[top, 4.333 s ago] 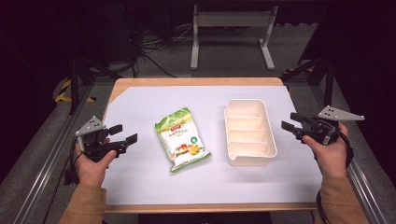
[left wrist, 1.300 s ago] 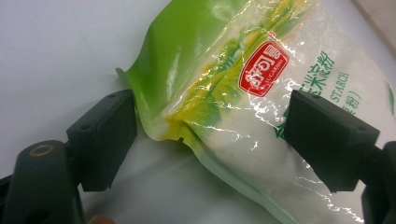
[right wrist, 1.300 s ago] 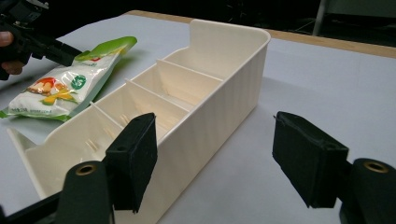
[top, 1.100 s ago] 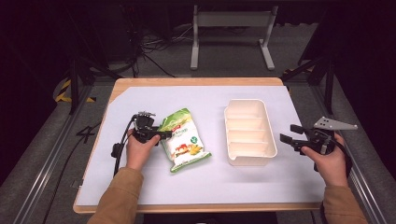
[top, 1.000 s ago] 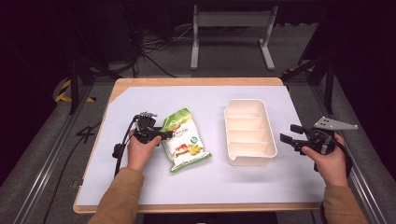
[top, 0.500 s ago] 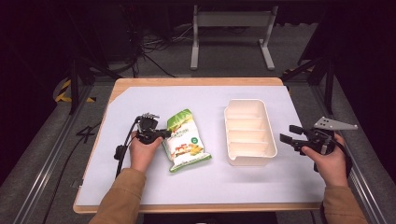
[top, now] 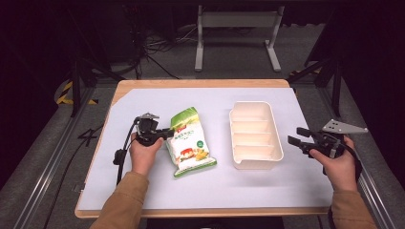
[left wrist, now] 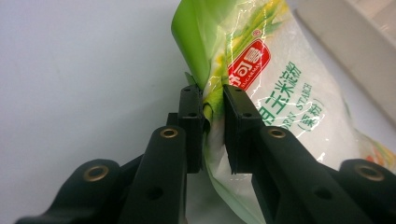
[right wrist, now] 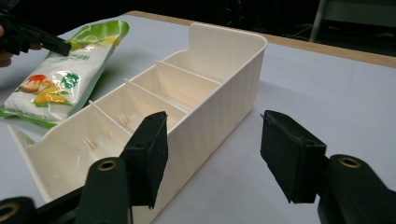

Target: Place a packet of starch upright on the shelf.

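A green and white starch bag (top: 191,143) lies flat near the middle of the worktop (top: 157,195), its green top end toward the far edge and its printed face up, with a red label, green lettering and a picture of food on it. The left gripper (top: 165,135) sits just beside the bag's left edge, held low over the worktop by the person's left hand (top: 144,152). In the left gripper view, the left gripper's (left wrist: 212,126) jaws stand narrow, one on each side of the bag's (left wrist: 275,107) crinkled side seam, with the film between them; both pads look to be against the film, though a sliver of gap shows at one pad.

To the right of the bag, apart from it, stands a cream divided tray (top: 255,135), long side running from the near edge toward the far edge, with cross walls splitting it into compartments. The right gripper (top: 301,140) hovers near the right edge of the worktop, just beside the tray's near right corner, in the person's right hand (top: 339,162). In the right gripper view its jaws (right wrist: 210,154) stand wide apart and hold nothing, aimed along the tray's (right wrist: 224,107) outer wall
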`<control>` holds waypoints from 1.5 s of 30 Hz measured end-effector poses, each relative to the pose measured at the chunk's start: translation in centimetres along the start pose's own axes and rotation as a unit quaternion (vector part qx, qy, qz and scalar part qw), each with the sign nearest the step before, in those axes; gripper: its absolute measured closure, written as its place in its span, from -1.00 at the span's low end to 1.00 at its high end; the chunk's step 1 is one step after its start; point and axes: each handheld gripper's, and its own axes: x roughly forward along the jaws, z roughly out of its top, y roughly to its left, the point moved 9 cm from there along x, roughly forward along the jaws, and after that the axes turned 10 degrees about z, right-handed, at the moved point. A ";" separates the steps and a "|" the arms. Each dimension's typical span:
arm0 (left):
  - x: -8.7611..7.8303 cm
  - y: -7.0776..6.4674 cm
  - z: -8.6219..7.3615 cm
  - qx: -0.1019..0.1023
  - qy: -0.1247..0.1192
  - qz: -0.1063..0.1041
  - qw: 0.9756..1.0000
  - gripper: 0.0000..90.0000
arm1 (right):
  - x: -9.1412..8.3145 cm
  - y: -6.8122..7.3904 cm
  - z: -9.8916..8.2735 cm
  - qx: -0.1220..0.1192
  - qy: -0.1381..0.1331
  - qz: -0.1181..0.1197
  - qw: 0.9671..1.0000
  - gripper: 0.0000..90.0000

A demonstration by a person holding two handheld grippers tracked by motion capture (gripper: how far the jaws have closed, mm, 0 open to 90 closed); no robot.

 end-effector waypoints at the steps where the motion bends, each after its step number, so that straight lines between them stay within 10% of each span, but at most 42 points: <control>1: 0.0 0.0 0.0 0.000 0.000 0.000 1.000 0.75 | 0.0 0.0 0.0 -0.003 0.000 -0.001 1.000 -0.08; 19: -5.9 -3.5 3.2 0.041 -0.078 -0.041 0.995 0.81 | 0.0 1.1 0.5 -0.025 0.007 0.018 1.000 0.10; 45: -12.8 -7.9 5.1 0.129 -0.139 -0.068 0.980 0.83 | 1.3 5.9 3.0 -0.072 0.006 0.077 0.994 0.22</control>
